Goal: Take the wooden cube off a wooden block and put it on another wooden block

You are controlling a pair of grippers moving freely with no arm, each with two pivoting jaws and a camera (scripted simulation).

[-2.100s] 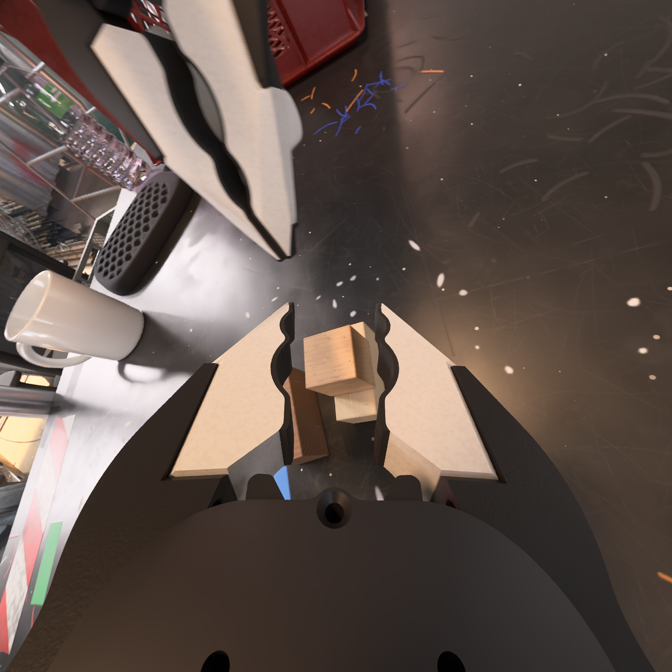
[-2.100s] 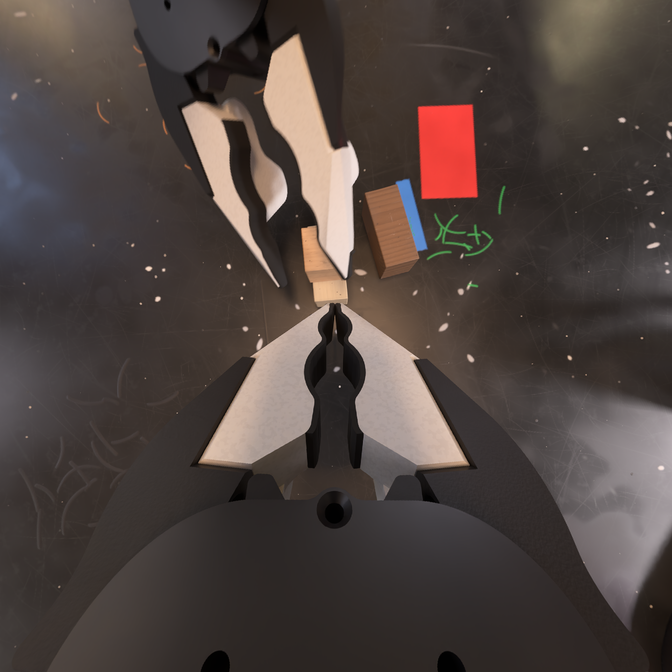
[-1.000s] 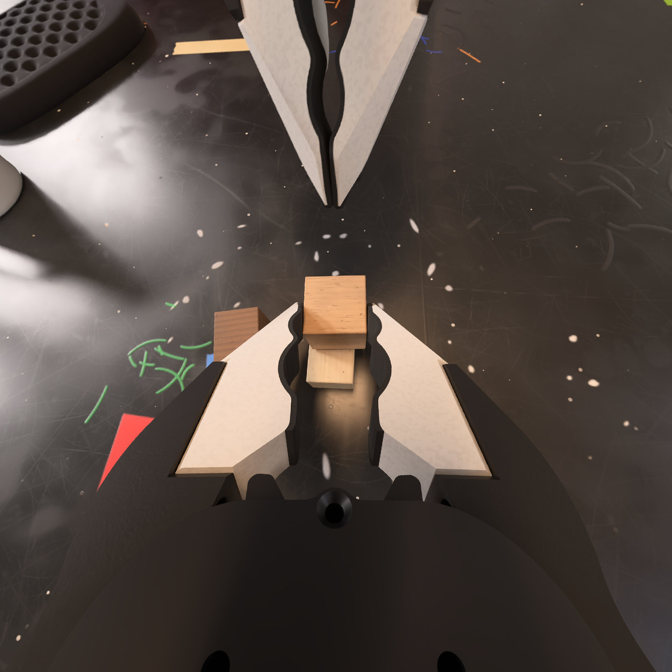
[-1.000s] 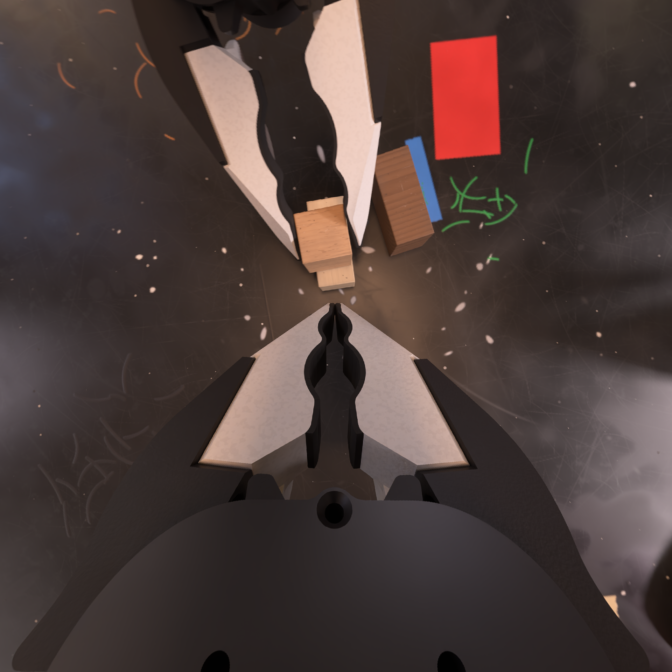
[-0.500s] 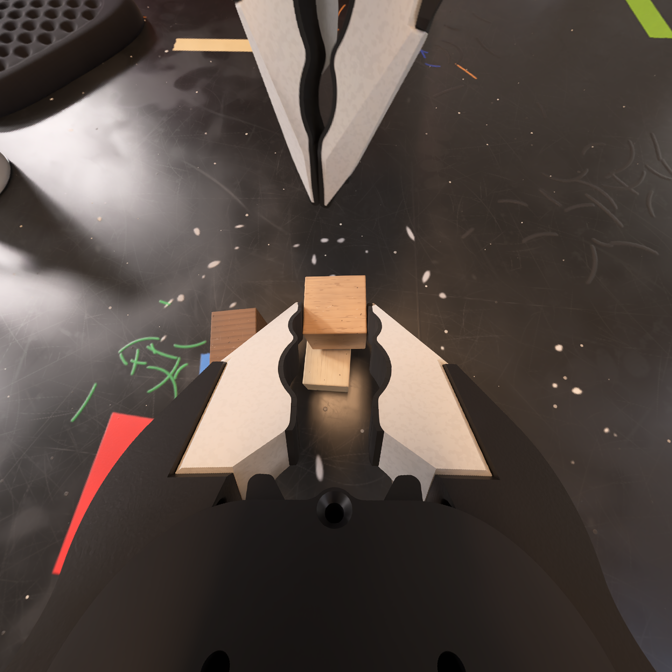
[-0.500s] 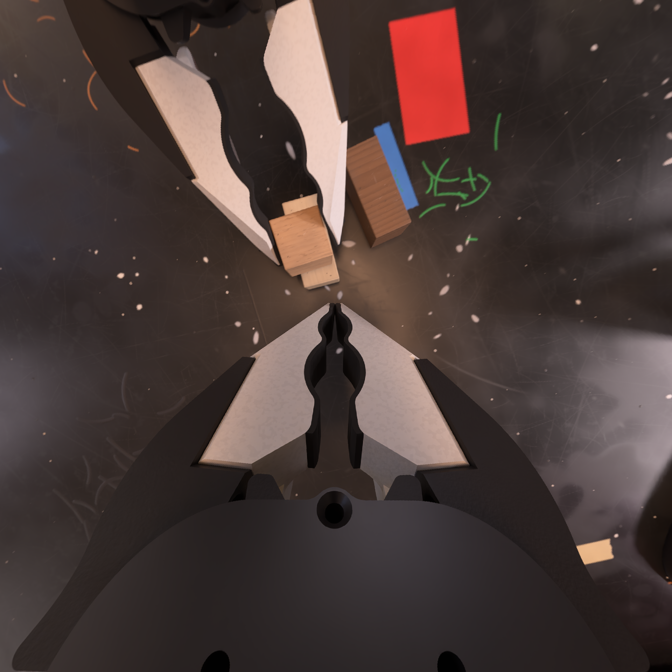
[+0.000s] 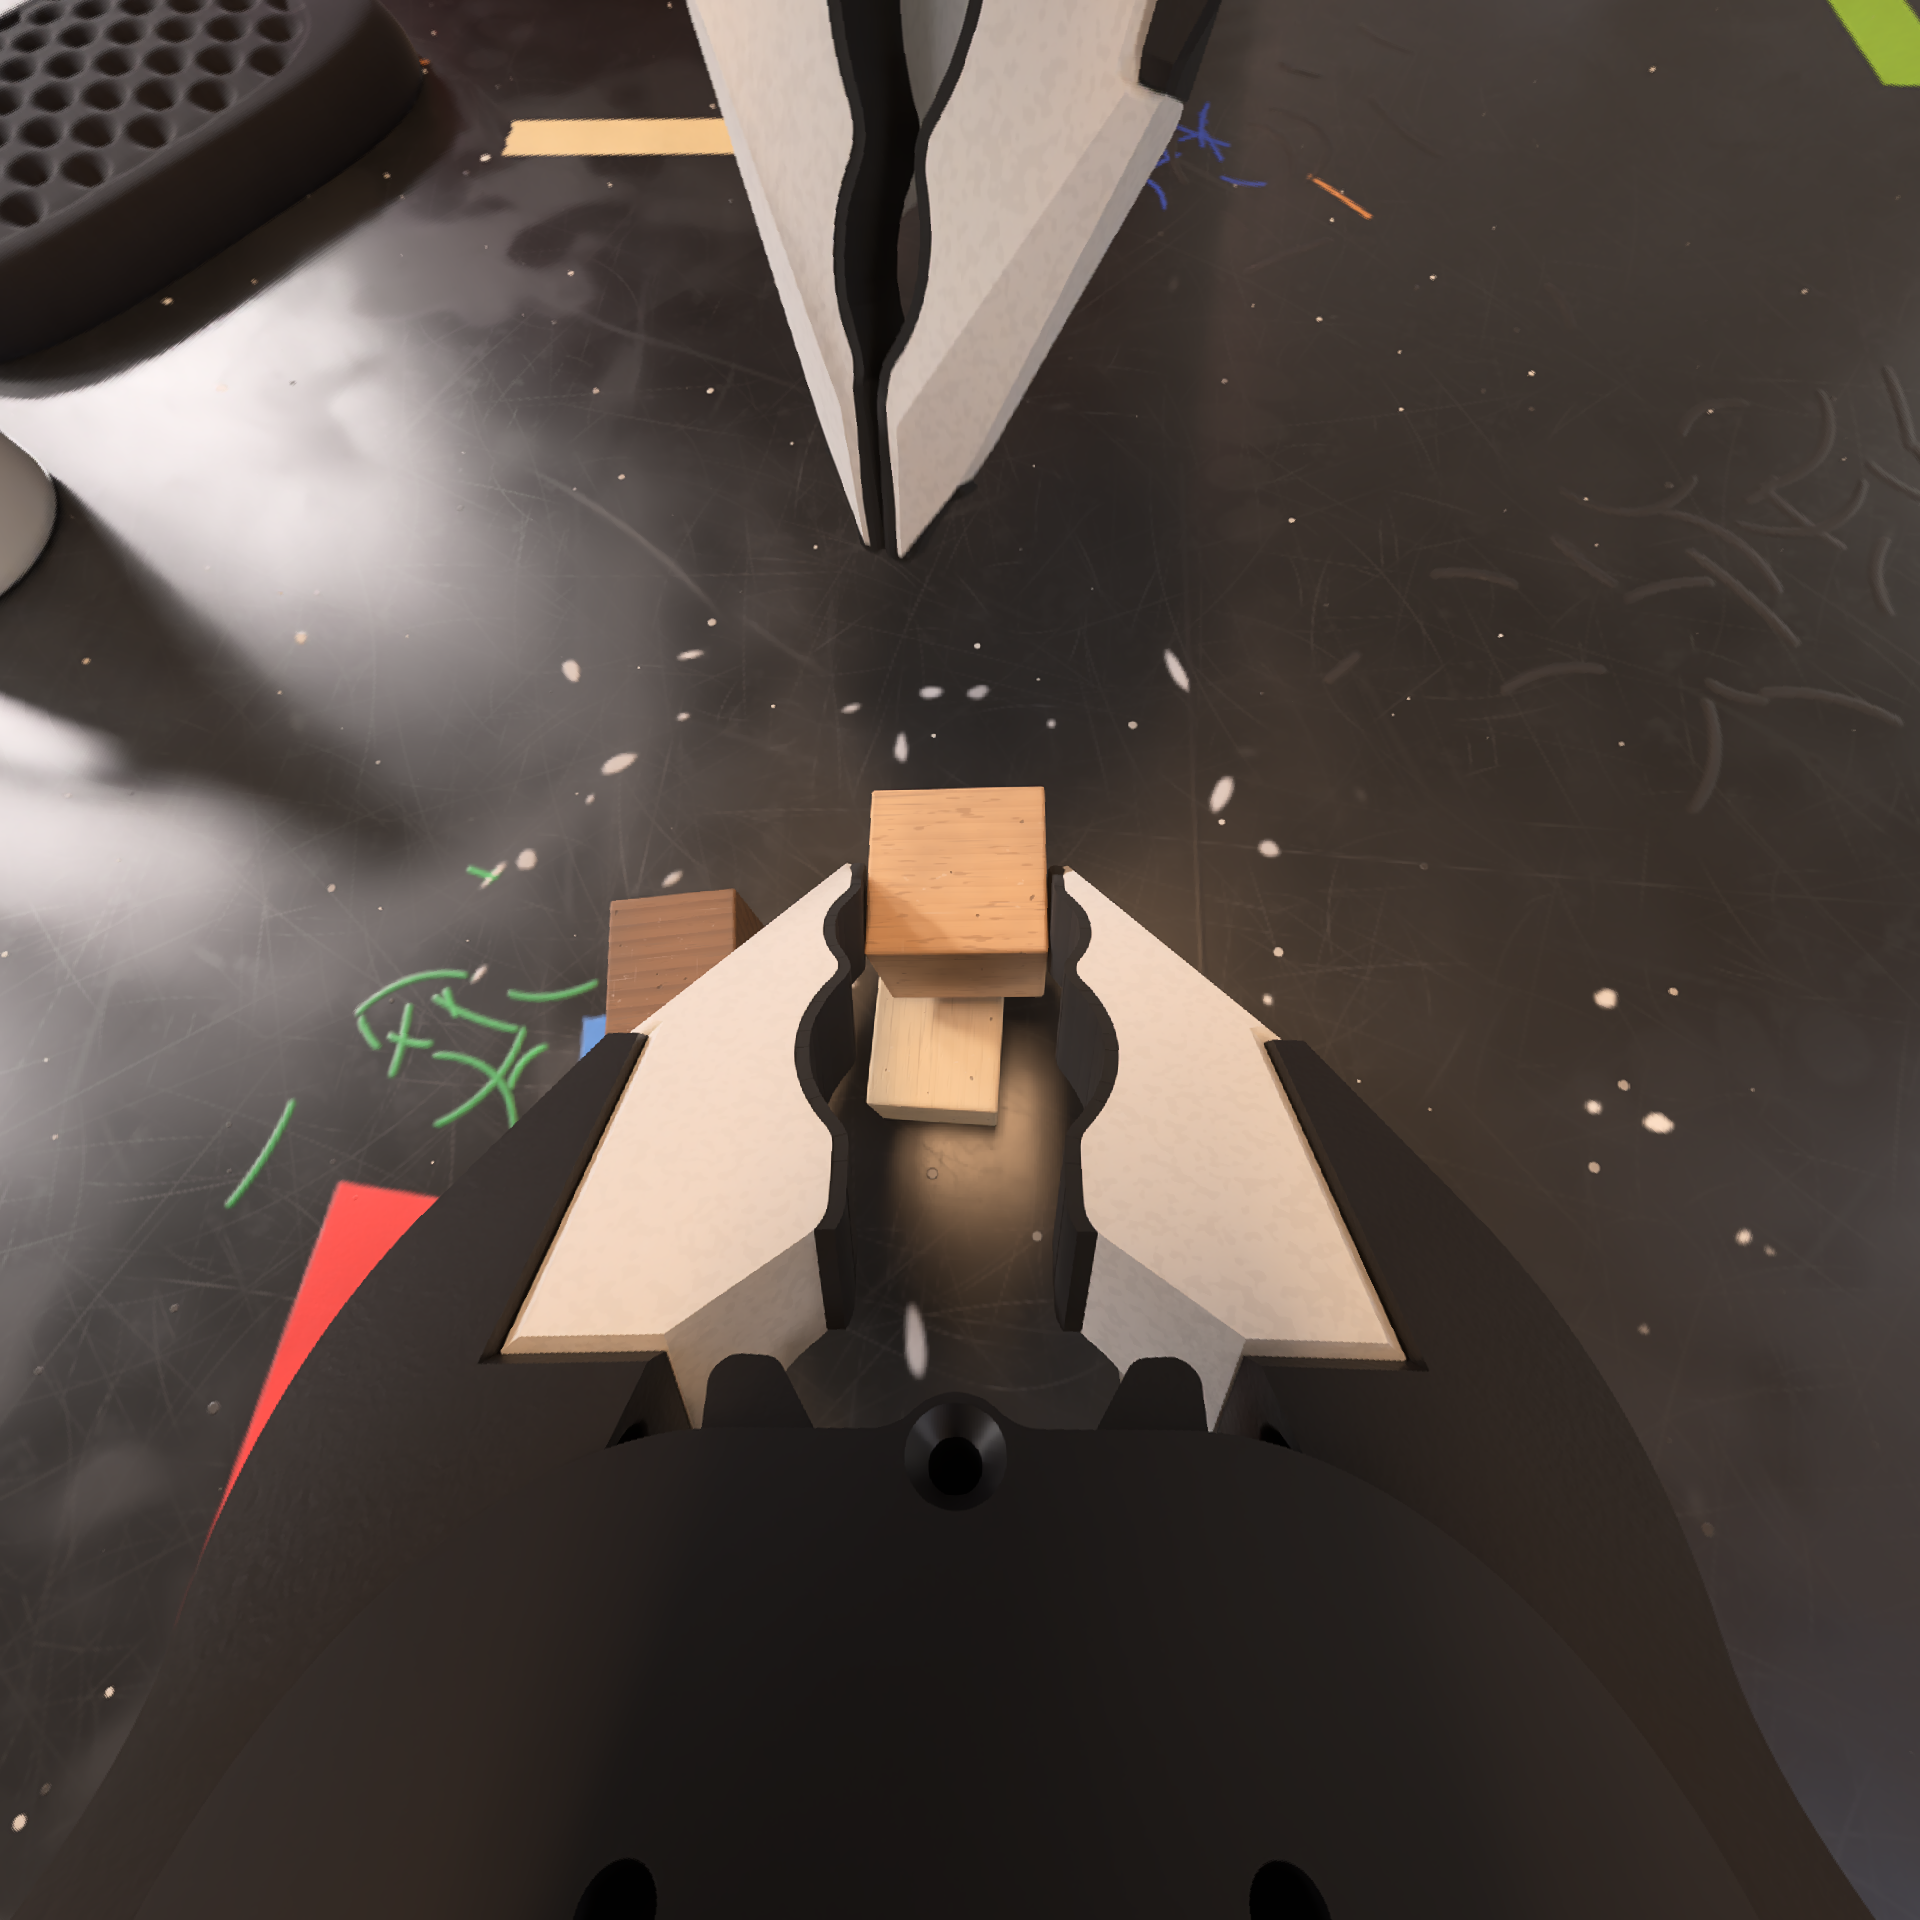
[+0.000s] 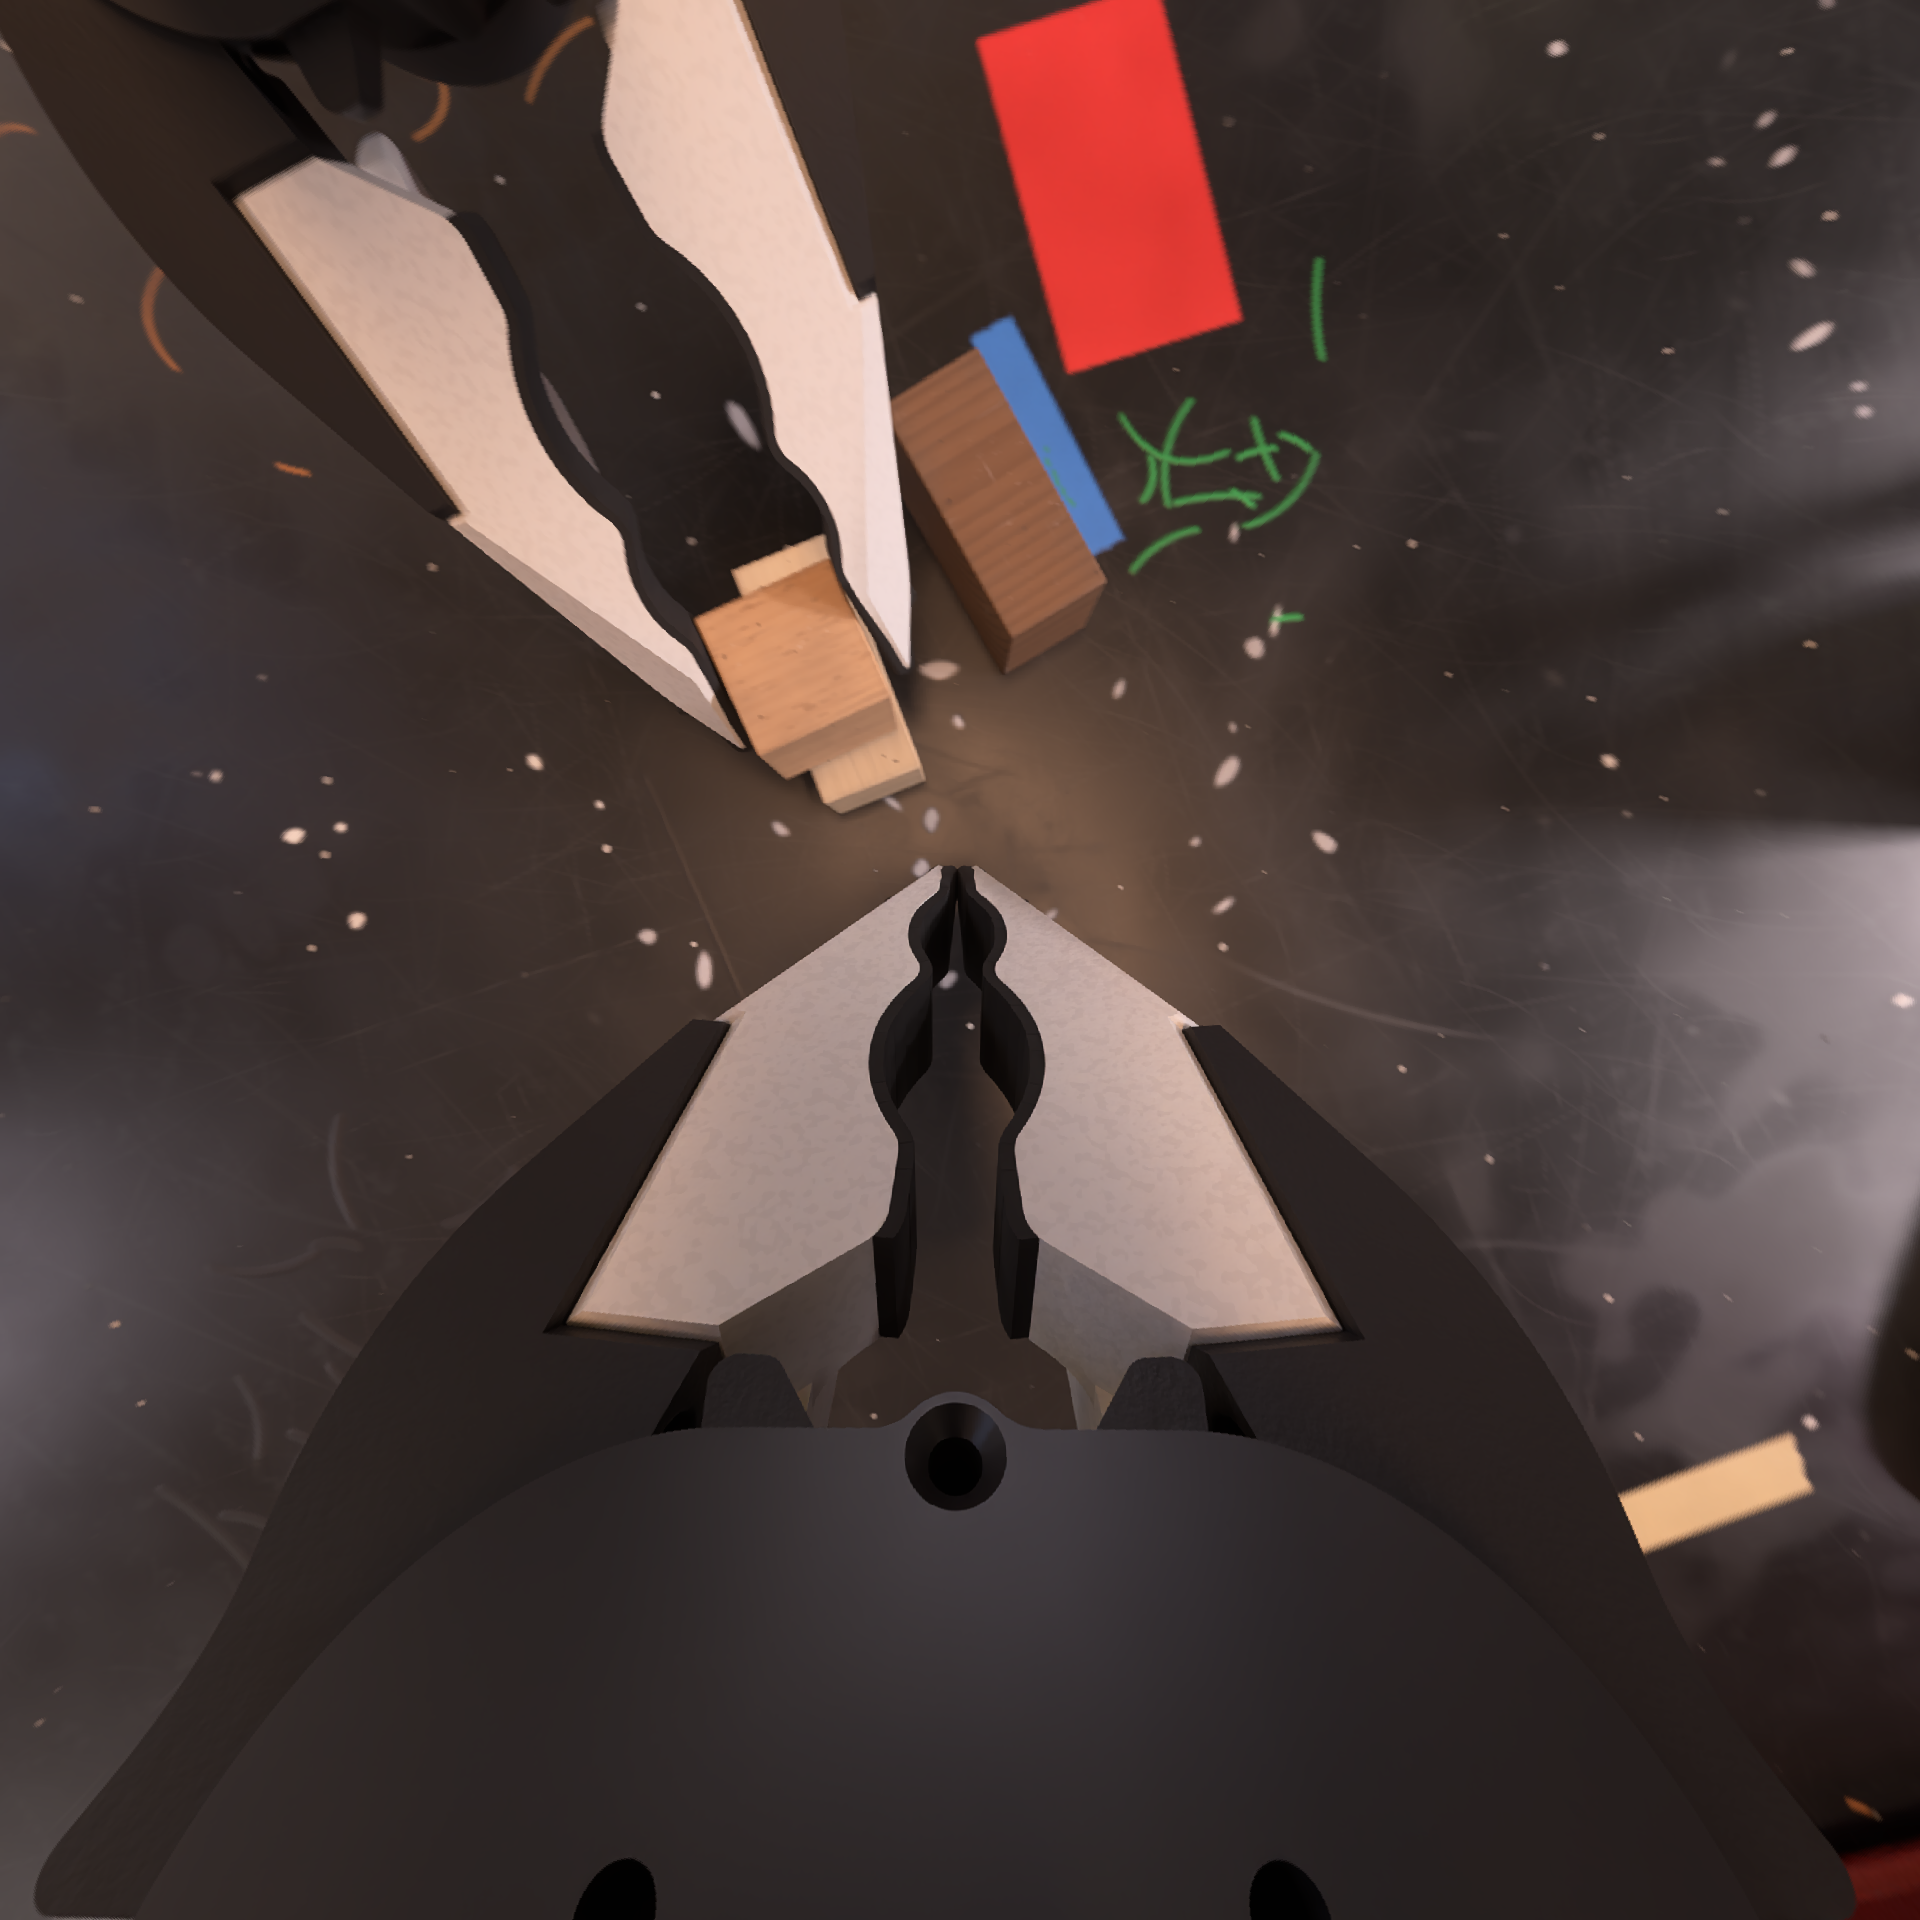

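The light wooden cube (image 7: 956, 894) sits between the fingertips of my left gripper (image 7: 956, 873), which is shut on it. It hangs over one end of a pale wooden block (image 7: 935, 1055) lying on the dark table; I cannot tell if they touch. A dark brown wooden block (image 7: 670, 940) lies just left of the left finger. In the right wrist view I see the cube (image 8: 795, 665), the pale block (image 8: 868, 774), the brown block (image 8: 997, 509) and the left gripper (image 8: 810, 696). My right gripper (image 8: 956, 873) is shut and empty, pointing at the cube from the opposite side (image 7: 881, 545).
A black perforated object (image 7: 156, 135) and the edge of a white mug (image 7: 21, 509) lie at the far left. Flat marks on the table: a red rectangle (image 8: 1112, 177), a blue strip (image 8: 1044, 436), green scribbles (image 8: 1216, 468), a tan strip (image 8: 1714, 1507).
My left gripper has swung round and closed on the cube, squaring it between the fingers. Since then the cube stays fixed in the fingers. The right gripper stays shut and has shifted a little.
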